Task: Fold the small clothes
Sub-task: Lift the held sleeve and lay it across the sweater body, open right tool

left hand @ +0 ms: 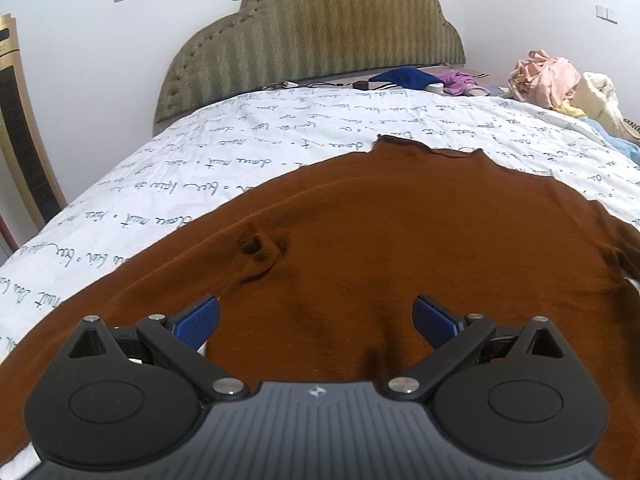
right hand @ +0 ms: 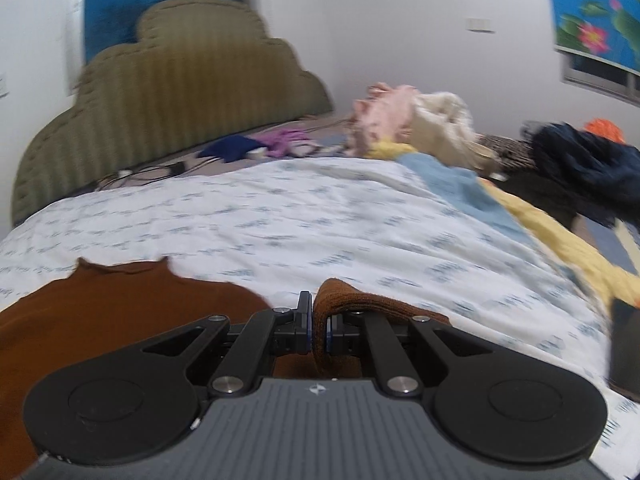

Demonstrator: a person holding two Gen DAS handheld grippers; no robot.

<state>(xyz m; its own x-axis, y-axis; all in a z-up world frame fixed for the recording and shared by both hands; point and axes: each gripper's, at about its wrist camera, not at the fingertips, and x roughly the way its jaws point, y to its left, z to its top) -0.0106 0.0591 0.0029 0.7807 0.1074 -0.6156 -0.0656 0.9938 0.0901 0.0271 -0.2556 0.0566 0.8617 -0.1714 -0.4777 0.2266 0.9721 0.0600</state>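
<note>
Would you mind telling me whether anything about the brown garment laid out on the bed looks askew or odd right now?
Yes: the brown garment lies mostly flat on the printed sheet, but a small puckered knot of fabric bunches up left of centre. The right gripper pinches a rolled edge; the left gripper hangs open above it.

The sweater (left hand: 380,248) lies spread flat on the bed sheet (left hand: 248,148), neck toward the headboard (left hand: 320,32) behind it. At the bed's far right sits a heap of clothes (left hand: 560,84), with a few small garments (left hand: 432,78) just before the headboard.
</note>
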